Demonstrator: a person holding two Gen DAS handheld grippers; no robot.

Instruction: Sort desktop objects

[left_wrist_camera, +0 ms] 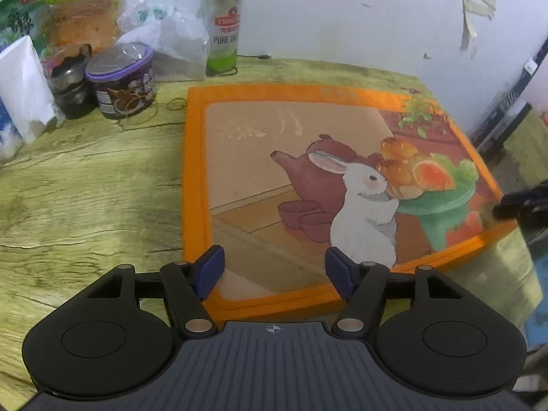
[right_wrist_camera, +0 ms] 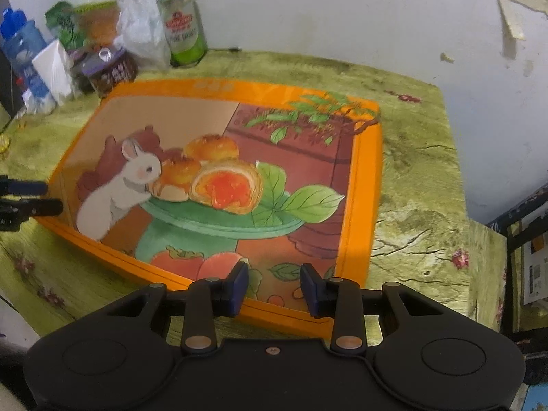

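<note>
A big flat orange box (left_wrist_camera: 308, 178) printed with a white rabbit and pastries lies on the green wood-grain table (left_wrist_camera: 85, 188). My left gripper (left_wrist_camera: 274, 270) hangs over the box's near left corner, open, with only the lid showing between its blue pads (left_wrist_camera: 210, 269). In the right wrist view the same box (right_wrist_camera: 222, 178) fills the middle. My right gripper (right_wrist_camera: 274, 287) sits above its near edge by the right corner, jaws a narrow gap apart and pressing on nothing. Each gripper shows as a dark shape at the edge of the other's view.
Against the back wall at the left stand a green beer can (left_wrist_camera: 222, 24), a purple-lidded jar (left_wrist_camera: 121, 82), a dark jar (left_wrist_camera: 70, 82), a white tissue pack (left_wrist_camera: 24, 85), a crumpled plastic bag (left_wrist_camera: 171, 34) and snack packets (left_wrist_camera: 85, 13). The table ends just right of the box.
</note>
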